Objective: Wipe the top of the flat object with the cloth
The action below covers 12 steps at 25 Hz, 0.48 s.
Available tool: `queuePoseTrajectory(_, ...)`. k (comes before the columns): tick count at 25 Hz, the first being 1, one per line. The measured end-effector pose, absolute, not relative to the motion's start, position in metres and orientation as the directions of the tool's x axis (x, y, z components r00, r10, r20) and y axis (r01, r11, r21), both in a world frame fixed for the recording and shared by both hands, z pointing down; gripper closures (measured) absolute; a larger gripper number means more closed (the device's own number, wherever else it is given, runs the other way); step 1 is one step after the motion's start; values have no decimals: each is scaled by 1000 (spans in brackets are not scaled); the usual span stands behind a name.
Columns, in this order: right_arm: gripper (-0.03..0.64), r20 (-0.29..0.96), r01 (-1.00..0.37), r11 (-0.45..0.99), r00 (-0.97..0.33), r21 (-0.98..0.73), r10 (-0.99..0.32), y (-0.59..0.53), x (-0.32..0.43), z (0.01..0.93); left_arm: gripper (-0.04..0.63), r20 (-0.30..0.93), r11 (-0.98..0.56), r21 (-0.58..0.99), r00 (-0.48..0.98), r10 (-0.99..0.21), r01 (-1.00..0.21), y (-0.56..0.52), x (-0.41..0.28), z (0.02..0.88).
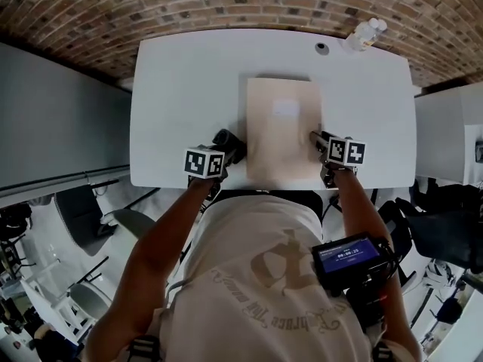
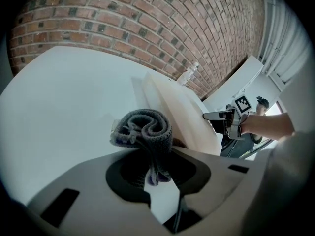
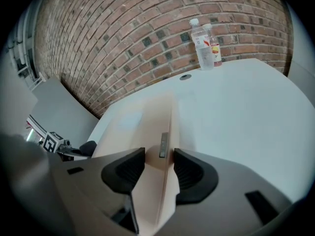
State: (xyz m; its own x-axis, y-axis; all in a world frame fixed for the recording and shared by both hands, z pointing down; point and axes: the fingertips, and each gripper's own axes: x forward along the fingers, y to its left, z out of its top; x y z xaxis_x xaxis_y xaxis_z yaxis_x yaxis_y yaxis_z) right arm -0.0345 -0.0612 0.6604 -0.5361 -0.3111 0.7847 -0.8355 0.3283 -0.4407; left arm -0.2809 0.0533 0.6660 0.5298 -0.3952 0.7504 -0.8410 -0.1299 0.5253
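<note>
A beige flat board (image 1: pixel 283 127) lies on the white table (image 1: pixel 189 74) near its front edge. The board also shows in the left gripper view (image 2: pixel 182 117) and in the right gripper view (image 3: pixel 142 127). My left gripper (image 1: pixel 226 148) is shut on a rolled dark grey cloth (image 1: pixel 229 143) just left of the board's near left side. The cloth (image 2: pixel 145 127) bulges out beyond the left gripper's (image 2: pixel 150 154) jaws. My right gripper (image 1: pixel 321 140) is closed on the board's right edge, which sits between the right gripper's (image 3: pixel 159 163) pads.
Clear plastic bottles (image 1: pixel 366 35) stand at the table's far right corner by the brick wall, with a round cable hole (image 1: pixel 322 48) next to them. A grey partition (image 1: pixel 53 119) runs along the left. A second white table (image 1: pixel 445 127) stands to the right.
</note>
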Motion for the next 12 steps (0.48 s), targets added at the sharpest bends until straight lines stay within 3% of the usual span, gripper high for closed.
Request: queuePoseTrajectory(12, 422, 776, -828, 336, -548, -450, -312, -61, -36, 660, 489, 741, -139, 566, 575, -346, -813, 104, -269, 664)
